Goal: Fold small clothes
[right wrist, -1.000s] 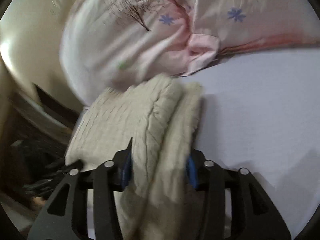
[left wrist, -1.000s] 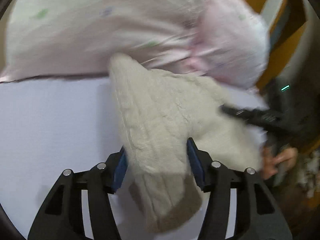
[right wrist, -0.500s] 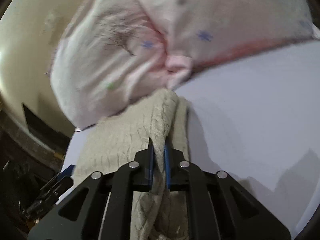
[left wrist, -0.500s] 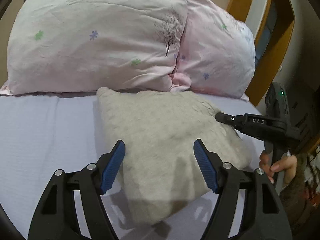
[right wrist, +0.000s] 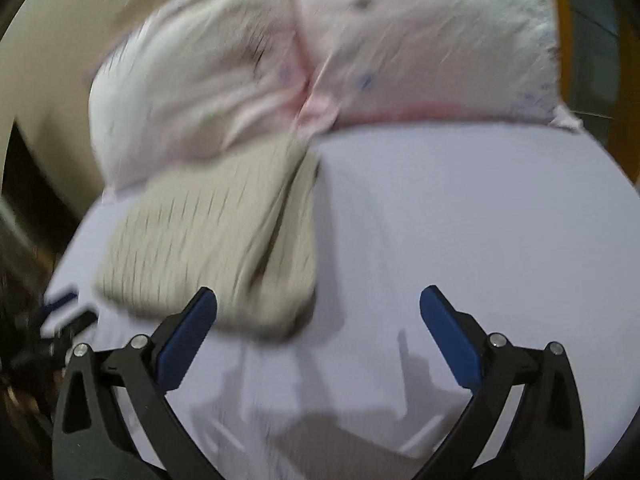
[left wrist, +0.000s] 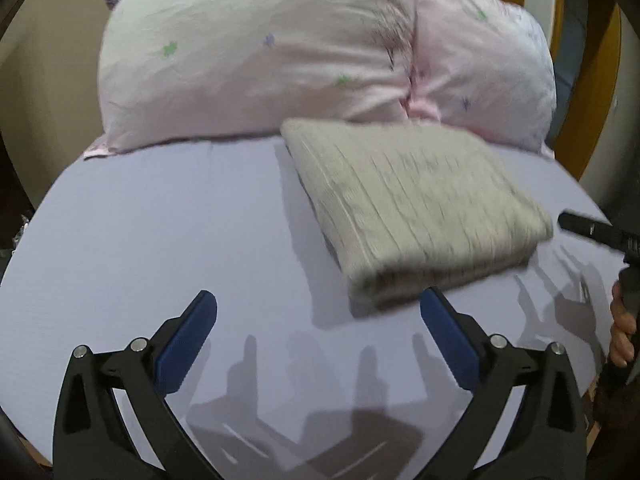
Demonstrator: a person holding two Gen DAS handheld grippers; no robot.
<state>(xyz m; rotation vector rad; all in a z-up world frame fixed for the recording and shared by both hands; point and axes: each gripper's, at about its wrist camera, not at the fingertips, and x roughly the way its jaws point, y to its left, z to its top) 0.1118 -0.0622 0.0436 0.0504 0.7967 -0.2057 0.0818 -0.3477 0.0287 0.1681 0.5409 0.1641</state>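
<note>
**Now both grippers off, knit lies folded**

Now the left gripper [left wrist: 318,324] hangs over bare sheet [left wrist: 160,220], fingers spread wide with nothing between them. The knit [left wrist: 416,208] lies just beyond it, a neat beige bundle doubled over, its far edge tucked against the pillows [left wrist: 280,52]. From this side the fold looks square and settled, the rounded near edge just past the left gripper's right-hand blue pad [left wrist: 448,340].

Over on the other view, blurred by motion, the right gripper [right wrist: 318,322] is spread wide too and carries nothing. The knit [right wrist: 208,240] sits ahead of its left finger [right wrist: 186,340], layered edges showing, one layer bulging a little beside the other. Its far corner meets the pillows [right wrist: 320,60] here as well.

By the look of it the fold on this piece is finished or nearly so, and the step in hand is the release. That bulging layer is the only loose end; whether it needs a pat is hard to judge through the blur.

Next move, as a guess: either press the knit flat, or leave it by the pillows and go for another garment, though none shows in either view.
</note>
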